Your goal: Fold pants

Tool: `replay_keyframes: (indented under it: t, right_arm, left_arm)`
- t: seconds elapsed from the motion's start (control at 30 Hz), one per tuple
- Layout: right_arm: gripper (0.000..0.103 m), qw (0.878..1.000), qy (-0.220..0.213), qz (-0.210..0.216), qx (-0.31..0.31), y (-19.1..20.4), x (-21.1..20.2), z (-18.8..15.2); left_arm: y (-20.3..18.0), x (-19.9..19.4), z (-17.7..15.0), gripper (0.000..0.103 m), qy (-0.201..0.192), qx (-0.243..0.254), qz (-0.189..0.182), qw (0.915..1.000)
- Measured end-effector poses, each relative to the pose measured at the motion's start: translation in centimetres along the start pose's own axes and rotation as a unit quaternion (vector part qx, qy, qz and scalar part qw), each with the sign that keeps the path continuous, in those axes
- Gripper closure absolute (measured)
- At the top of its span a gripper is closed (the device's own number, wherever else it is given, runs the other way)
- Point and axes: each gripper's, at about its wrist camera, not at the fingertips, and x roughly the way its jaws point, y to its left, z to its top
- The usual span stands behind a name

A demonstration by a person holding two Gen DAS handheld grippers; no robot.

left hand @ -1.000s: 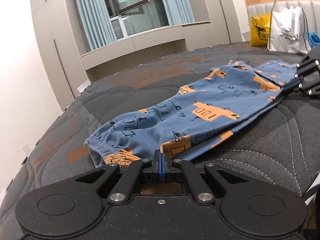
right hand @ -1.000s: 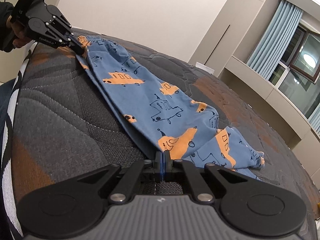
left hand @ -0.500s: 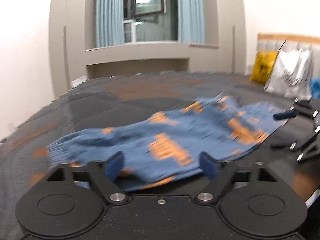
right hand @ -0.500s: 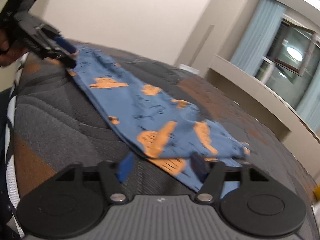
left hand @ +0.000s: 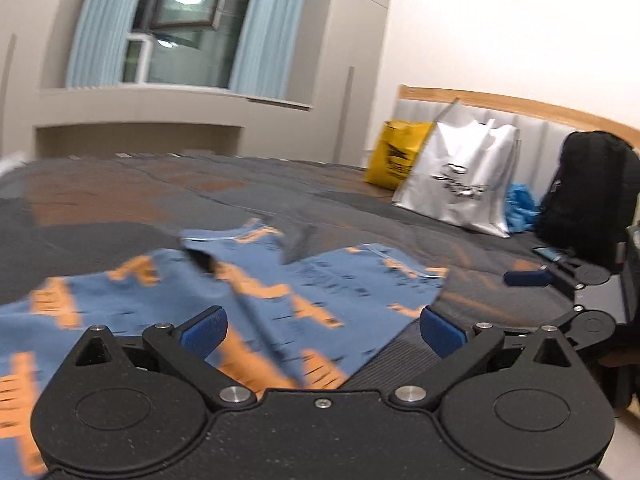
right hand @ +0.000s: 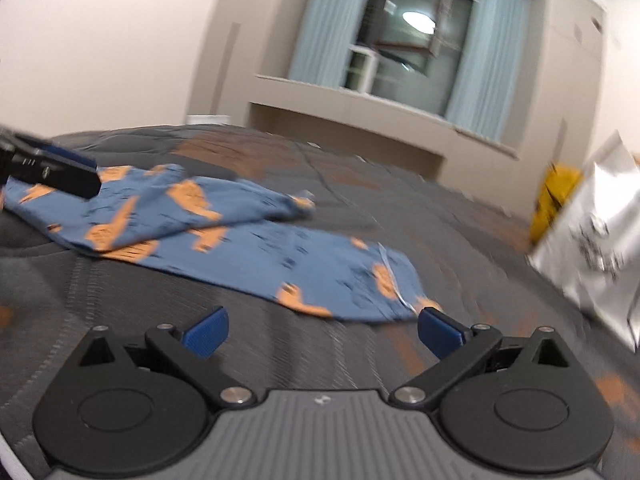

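The blue pants (left hand: 280,292) with orange prints lie flat on the dark quilted mattress (left hand: 120,200), one leg folded over the other. My left gripper (left hand: 323,330) hovers low over them with its jaws opening wide; cloth shows between the blue pads but they do not press it. My right gripper (right hand: 322,330) is also opening, above bare mattress just short of the pants (right hand: 240,236), with nothing between its fingers. The right gripper's pad (left hand: 528,278) shows at the right of the left wrist view. The left gripper's fingers (right hand: 60,178) show at the far left of the right wrist view.
A yellow bag (left hand: 396,156), a white shopping bag (left hand: 460,176), a blue bundle (left hand: 520,204) and a black backpack (left hand: 588,192) stand along the padded headboard. A phone (left hand: 550,253) lies near the backpack. A window ledge runs behind the bed.
Both grippers were shut on the pants' edge a second ago. They have let go, opened wide and swung sideways. The pants now rest loose on the mattress.
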Motion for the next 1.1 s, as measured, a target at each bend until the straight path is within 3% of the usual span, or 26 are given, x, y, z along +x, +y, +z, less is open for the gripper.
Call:
replay_keyframes:
  t: [0.13,0.27,0.37,0.4,0.47,0.63,0.73,0.83,1.0,1.07,1.1]
  right_arm:
    - [0.0,0.999,0.014,0.004,0.043,-3.2,0.3,-0.3]
    - [0.0,0.998,0.017,0.029,0.058,-4.9,1.2,1.1]
    - [0.0,0.996,0.012,0.07,0.045,-5.4,2.9,3.5]
    - [0.0,0.996,0.012,0.083,0.042,-5.6,3.7,4.6]
    - [0.004,0.992,0.016,0.117,0.039,-5.4,5.8,7.2]
    - [0.028,0.981,0.04,0.187,0.032,-2.8,12.6,13.6]
    - [0.037,0.974,0.063,0.218,0.01,0.7,16.6,16.9]
    - [0.041,0.966,0.094,0.238,-0.023,4.6,20.1,19.0]
    - [0.053,0.956,0.168,0.219,-0.096,10.7,25.3,19.9]
    - [0.064,0.954,0.194,0.204,-0.107,11.8,26.7,19.5]
    - [0.082,0.954,0.198,0.196,-0.111,12.1,27.1,19.2]
  left_arm:
    - [1.4,3.3,0.2,0.008,0.024,-0.067,-0.039,0.9967]
    - [4.2,5.7,0.1,0.014,0.043,-0.157,-0.04,0.986]
    - [5.5,6.6,-0.1,0.023,0.047,-0.195,-0.042,0.9788]
    - [5.8,6.7,-0.2,0.033,0.05,-0.201,-0.043,0.9774]
    - [6.1,7.2,-0.4,0.071,0.061,-0.209,-0.052,0.9745]
    - [6.4,7.7,-0.7,0.095,0.065,-0.219,-0.06,0.9716]
    - [6.6,8.0,-0.8,0.102,0.067,-0.221,-0.051,0.9717]
    - [7.3,7.8,-1.1,0.102,0.072,-0.233,-0.05,0.9685]
    - [7.7,7.6,-1.2,0.103,0.07,-0.24,-0.052,0.9669]
    - [7.8,7.5,-1.3,0.103,0.069,-0.241,-0.053,0.9666]
    - [7.8,7.3,-1.3,0.103,0.068,-0.241,-0.052,0.9667]
